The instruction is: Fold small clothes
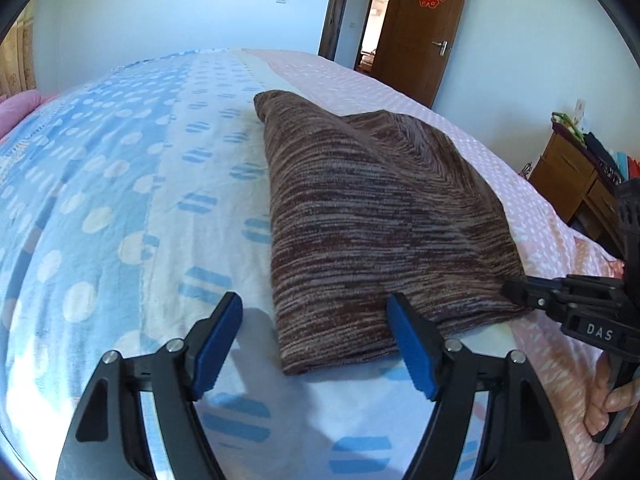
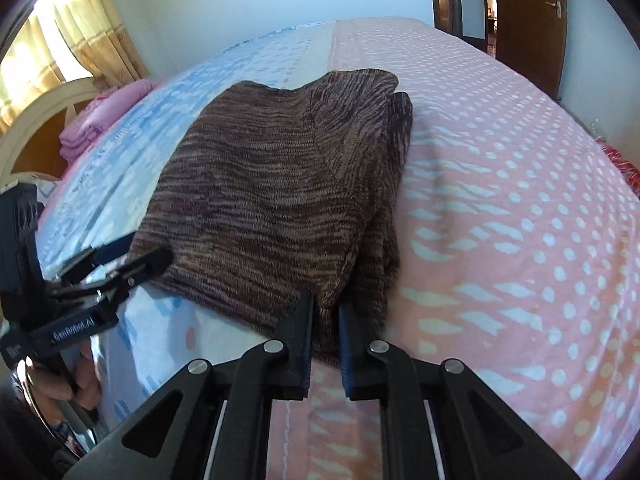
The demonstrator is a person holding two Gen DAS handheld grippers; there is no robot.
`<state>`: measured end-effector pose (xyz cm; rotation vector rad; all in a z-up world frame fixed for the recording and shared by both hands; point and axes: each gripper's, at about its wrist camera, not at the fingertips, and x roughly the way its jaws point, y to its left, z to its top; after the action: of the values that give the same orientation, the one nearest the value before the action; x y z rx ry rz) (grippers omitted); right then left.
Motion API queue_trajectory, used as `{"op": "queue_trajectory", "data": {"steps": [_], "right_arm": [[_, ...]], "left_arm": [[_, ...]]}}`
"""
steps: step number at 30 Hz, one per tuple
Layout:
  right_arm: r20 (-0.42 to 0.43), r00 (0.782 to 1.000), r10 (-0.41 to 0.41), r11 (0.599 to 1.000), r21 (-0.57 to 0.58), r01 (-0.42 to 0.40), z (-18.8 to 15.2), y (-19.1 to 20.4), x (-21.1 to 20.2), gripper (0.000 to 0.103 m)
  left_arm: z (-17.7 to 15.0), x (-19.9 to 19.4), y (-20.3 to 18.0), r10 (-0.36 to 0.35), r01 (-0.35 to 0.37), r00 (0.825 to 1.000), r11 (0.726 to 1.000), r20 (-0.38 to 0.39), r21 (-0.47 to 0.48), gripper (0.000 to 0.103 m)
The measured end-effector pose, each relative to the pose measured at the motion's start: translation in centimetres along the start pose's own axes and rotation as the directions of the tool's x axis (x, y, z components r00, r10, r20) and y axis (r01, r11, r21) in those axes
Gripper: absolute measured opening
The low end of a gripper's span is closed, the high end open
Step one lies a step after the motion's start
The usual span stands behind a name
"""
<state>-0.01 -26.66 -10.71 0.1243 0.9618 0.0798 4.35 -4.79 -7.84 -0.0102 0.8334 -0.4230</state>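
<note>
Left gripper, marked "GenRobot.AI", gapes empty; right gripper seemingly pinches brown sweater.

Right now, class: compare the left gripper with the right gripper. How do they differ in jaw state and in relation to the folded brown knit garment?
The left gripper stands wide open; the right gripper is nearly closed.
The left gripper's blue pads straddle the near corner of the folded brown knit garment without pressing it; the right gripper pinches the garment's near edge.
Both are black, hand-held and angled down over the bed.
</note>
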Motion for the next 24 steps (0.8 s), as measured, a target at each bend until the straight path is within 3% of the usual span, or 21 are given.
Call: {"op": "queue_trajectory", "data": {"steps": [7,11,15,20,22,24], "right_arm": [[-0.007,1.000,0.009,0.999,0.044,-0.009,0.0,-0.8,-0.9,0.011],[0.148,0.989,0.011,0.993,0.117,-0.028,2.0,-2.3,-4.0,0.012],[0.213,0.976,0.044,0.991,0.111,-0.068,5.9,-2.4,-3.8,0.012],[0.155,0.988,0.030,0.998,0.045,-0.038,9.0,-1.1,0.6,0.012],[0.086,0.996,0.019,0.999,0.048,-0.023,8.9,-1.2,2.9,0.012],[0.029,1.000,0.009,0.998,0.060,-0.011,8.1,-1.7,4.0,0.012]], "left_arm": [[4.0,-0.7,0.3,0.064,-0.066,0.997,0.998,0.051,0.022,0.077],[6.4,-0.1,-0.1,0.102,-0.107,0.991,0.992,0.085,0.060,0.080],[8.5,1.6,-0.5,0.103,-0.110,0.991,0.991,0.088,0.082,0.080],[10.0,3.9,-0.3,0.099,-0.102,0.993,0.994,0.064,0.037,0.080],[10.0,5.2,0.3,0.114,-0.114,0.993,0.993,0.021,0.016,0.080],[9.5,5.9,1.1,0.084,-0.084,0.996,0.996,-0.021,-0.005,0.083]]}}
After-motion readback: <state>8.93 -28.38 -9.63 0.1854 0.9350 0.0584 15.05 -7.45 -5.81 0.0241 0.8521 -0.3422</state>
